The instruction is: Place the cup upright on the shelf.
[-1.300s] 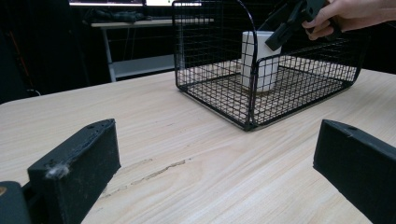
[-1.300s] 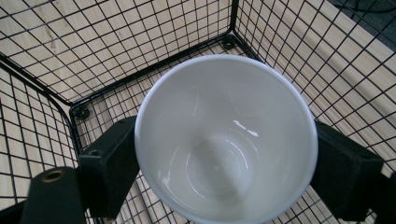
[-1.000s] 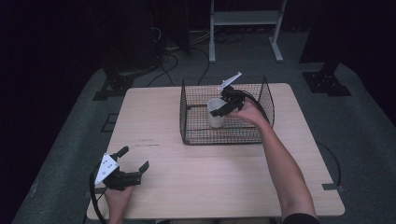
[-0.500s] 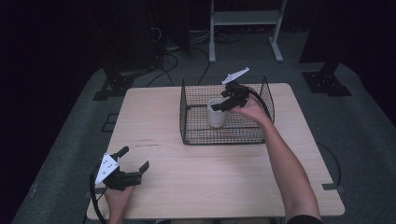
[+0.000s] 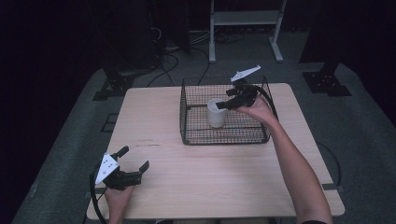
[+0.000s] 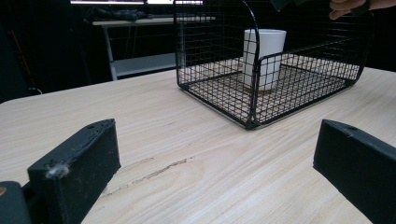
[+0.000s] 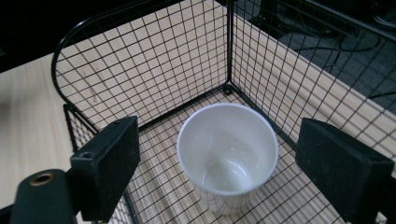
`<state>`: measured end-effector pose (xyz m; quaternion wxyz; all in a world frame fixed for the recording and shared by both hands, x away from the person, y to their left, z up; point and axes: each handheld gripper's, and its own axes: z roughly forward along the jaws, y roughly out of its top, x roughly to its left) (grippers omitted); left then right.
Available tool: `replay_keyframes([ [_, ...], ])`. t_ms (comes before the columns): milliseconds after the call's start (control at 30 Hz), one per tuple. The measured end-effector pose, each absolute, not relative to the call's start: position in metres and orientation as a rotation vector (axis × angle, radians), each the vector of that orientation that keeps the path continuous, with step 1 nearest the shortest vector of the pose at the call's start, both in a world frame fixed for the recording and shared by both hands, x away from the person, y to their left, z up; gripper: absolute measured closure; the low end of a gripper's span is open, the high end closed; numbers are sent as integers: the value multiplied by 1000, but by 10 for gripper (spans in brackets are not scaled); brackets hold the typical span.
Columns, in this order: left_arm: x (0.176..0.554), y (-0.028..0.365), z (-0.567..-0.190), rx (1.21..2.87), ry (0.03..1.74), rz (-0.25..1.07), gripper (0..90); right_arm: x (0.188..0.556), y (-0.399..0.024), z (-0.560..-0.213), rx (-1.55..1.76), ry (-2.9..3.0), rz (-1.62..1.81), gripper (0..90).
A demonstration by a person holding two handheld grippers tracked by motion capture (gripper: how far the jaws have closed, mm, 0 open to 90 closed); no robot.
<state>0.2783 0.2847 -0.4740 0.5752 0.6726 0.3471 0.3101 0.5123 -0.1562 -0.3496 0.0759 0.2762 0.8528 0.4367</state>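
- One second ago my right claw point(image 5: 225, 104) was down at the white cup point(image 5: 215, 112), with the jaws around its rim. Now the claw is higher, above and beside the cup, and the jaws have just been opening.
- The cup stayed in place: upright on the floor of the wire basket point(image 5: 187, 122), in its middle part.
- My right claw is now open and holds nothing. In the right gripper view the cup point(image 7: 228, 154) is below and between the two pads point(image 7: 109, 163), and they do not touch it.
- My left claw point(image 5: 134, 163) is wide open and empty, well apart from the basket, near the table point(image 5: 154, 121) edge on my side.
- The right gripper view shows the empty inside of the cup. The left gripper view shows the cup point(image 6: 264, 57) from the side, through the basket point(image 6: 219, 88) wire.
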Motion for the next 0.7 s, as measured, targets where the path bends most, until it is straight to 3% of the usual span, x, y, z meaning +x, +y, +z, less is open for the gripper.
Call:
replay_keyframes([
  [700,278,284,-474,1580,810,724,0,469,-198,-344,823,2547,1362,133],
])
